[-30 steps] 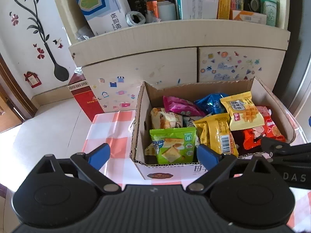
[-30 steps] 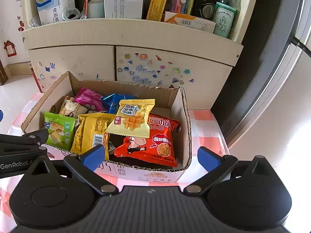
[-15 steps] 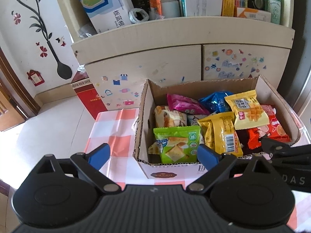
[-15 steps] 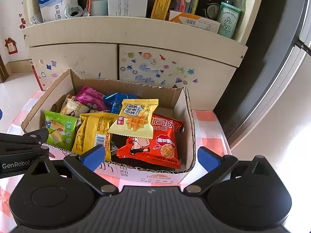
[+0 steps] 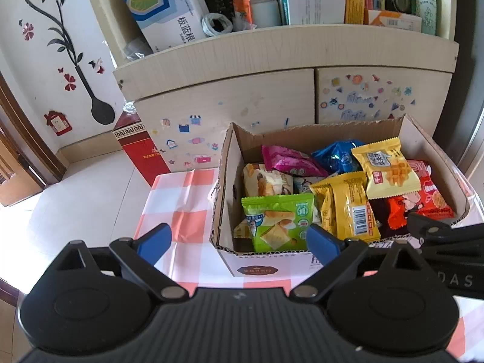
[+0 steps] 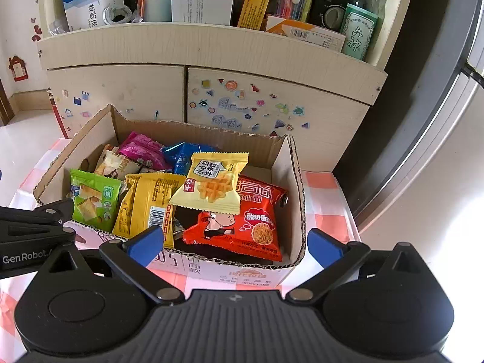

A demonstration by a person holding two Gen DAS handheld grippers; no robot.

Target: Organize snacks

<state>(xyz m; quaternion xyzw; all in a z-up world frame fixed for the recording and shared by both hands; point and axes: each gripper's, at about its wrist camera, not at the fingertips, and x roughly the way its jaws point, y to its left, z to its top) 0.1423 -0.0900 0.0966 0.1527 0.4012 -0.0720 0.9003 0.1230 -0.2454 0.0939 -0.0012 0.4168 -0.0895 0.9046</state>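
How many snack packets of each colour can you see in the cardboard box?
Counting the packets that show in the cardboard box:
Green: 1, the green packet
Yellow: 2, the dark yellow packet and the pale yellow packet
Red: 1, the red packet
Blue: 1, the blue packet
Pink: 1, the pink packet
Cream: 1, the cream packet
Total: 7. More may hide underneath.

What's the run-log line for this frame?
left hand-held gripper: open, empty | right hand-held gripper: open, empty | snacks: all in cardboard box | phase: both short of box
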